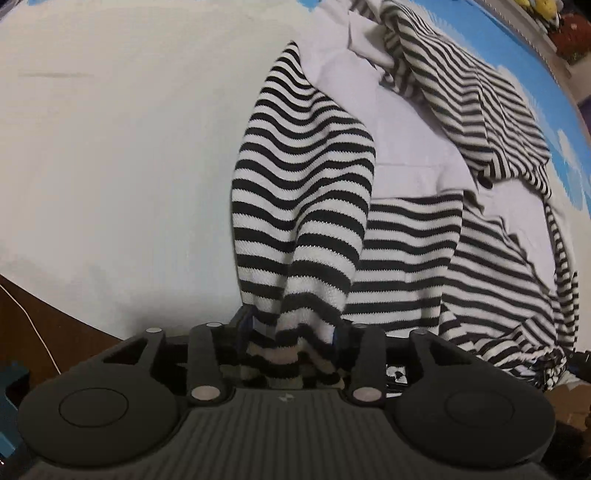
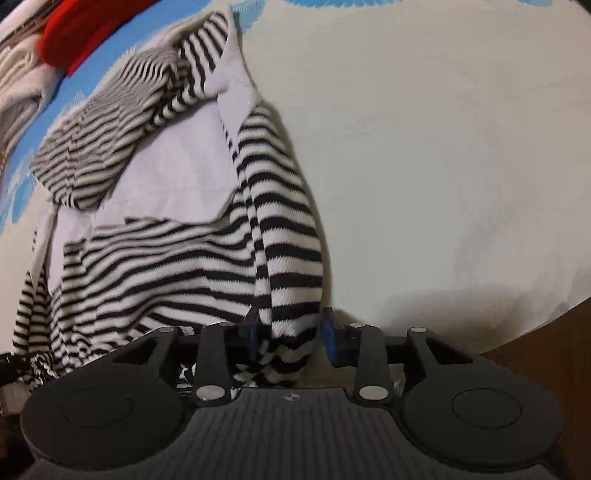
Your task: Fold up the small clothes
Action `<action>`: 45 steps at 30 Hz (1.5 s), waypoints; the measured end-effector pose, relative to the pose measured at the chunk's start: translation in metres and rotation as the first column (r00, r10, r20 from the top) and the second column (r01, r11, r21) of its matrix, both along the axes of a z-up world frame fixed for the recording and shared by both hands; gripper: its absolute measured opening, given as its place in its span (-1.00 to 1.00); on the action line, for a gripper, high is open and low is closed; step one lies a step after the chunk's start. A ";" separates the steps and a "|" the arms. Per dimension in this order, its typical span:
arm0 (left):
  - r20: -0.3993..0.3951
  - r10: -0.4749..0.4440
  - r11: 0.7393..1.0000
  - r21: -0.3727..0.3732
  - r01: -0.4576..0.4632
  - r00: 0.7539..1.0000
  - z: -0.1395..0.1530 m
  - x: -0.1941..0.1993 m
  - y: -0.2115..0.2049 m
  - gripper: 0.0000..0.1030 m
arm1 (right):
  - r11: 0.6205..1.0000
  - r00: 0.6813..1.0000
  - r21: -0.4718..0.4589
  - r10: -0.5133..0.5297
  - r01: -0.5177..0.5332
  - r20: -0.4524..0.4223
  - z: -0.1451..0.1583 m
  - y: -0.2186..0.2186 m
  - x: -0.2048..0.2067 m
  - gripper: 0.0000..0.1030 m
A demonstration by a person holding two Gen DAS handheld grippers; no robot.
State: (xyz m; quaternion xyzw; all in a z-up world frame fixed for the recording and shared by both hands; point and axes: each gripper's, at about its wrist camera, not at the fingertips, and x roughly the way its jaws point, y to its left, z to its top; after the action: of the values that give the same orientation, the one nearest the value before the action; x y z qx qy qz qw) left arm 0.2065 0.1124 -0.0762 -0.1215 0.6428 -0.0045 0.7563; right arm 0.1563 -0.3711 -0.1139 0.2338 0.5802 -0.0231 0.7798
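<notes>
While both tongs point steeply down at the cloth, each one has a striped part of the top between its jaws. The left tongs (image 1: 293, 328) stand about half open at the bottom centre of their view. A bunched sleeve (image 1: 303, 177) fills the whole gap and touches both pads, but I cannot tell if they really press it. The right tongs (image 2: 291, 332) are also about half open. The other sleeve (image 2: 280, 221) sits between the jaws, close to the left pad, and a small gap shows at the right pad, so I judge it is not pinched.

Each sleeve runs from the jaws up toward the middle of its frame. I think the sleeves are taken at the cuffs so that they can be laid across the body for the fold.

The top (image 1: 406, 258) lies rumpled on the right half of the left view and on the left half of the right view. It shows its pale inside and rests on a white sheet (image 1: 110, 147). Beyond it, a blue mat (image 1: 517, 74) runs along the upper right of the left view, and a red cloth (image 2: 85, 33) lies in the upper left of the right view.
</notes>
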 end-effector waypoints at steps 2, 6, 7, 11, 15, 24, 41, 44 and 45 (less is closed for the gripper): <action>-0.001 0.005 1.000 -0.002 -0.005 1.000 -0.001 -0.001 0.000 -0.10 | 1.000 1.000 -0.013 0.016 -0.016 -0.013 -0.004 0.004 0.002 -0.27; -0.001 0.013 1.000 -0.004 -0.013 1.000 -0.002 0.000 0.001 -0.09 | 0.999 1.000 -0.026 0.020 -0.020 -0.015 -0.006 0.010 0.002 -0.25; 0.000 0.010 1.000 -0.002 -0.010 1.000 -0.002 -0.001 0.001 -0.09 | 0.999 1.000 -0.026 0.019 -0.019 -0.014 -0.005 0.010 0.002 -0.25; 0.000 0.013 1.000 0.000 -0.013 1.000 -0.001 -0.001 0.001 -0.07 | 0.999 1.000 -0.031 0.022 -0.023 -0.013 -0.006 0.010 0.002 -0.25; -0.001 0.007 1.000 0.006 -0.007 1.000 -0.002 0.000 0.000 -0.06 | 0.999 0.999 -0.043 0.032 -0.032 -0.008 -0.005 0.011 0.001 -0.25; 0.000 0.007 1.000 0.009 -0.007 1.000 -0.002 0.000 0.000 -0.06 | 0.997 0.999 -0.059 0.042 -0.041 0.001 -0.004 0.013 0.001 -0.25; 0.323 -0.178 0.984 0.065 0.166 0.930 0.070 -0.054 -0.012 -0.85 | 0.999 0.945 -0.005 0.041 -0.041 0.326 0.060 -0.004 -0.033 -0.90; 0.361 -0.197 0.980 0.037 0.197 0.912 0.095 -0.077 -0.001 -0.85 | 0.997 0.919 0.019 0.065 -0.078 0.388 0.084 -0.011 -0.058 -0.90; 0.365 -0.207 0.977 0.026 0.213 0.908 0.104 -0.086 0.003 -0.85 | 0.995 0.916 0.025 0.075 -0.092 0.394 0.091 -0.013 -0.067 -0.91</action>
State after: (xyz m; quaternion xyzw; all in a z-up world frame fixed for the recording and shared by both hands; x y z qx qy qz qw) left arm 0.1204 0.1151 0.0279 -0.0543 0.5001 -0.1129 0.8569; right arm 0.0891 -0.3836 -0.0225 0.2255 0.4221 0.0698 0.8753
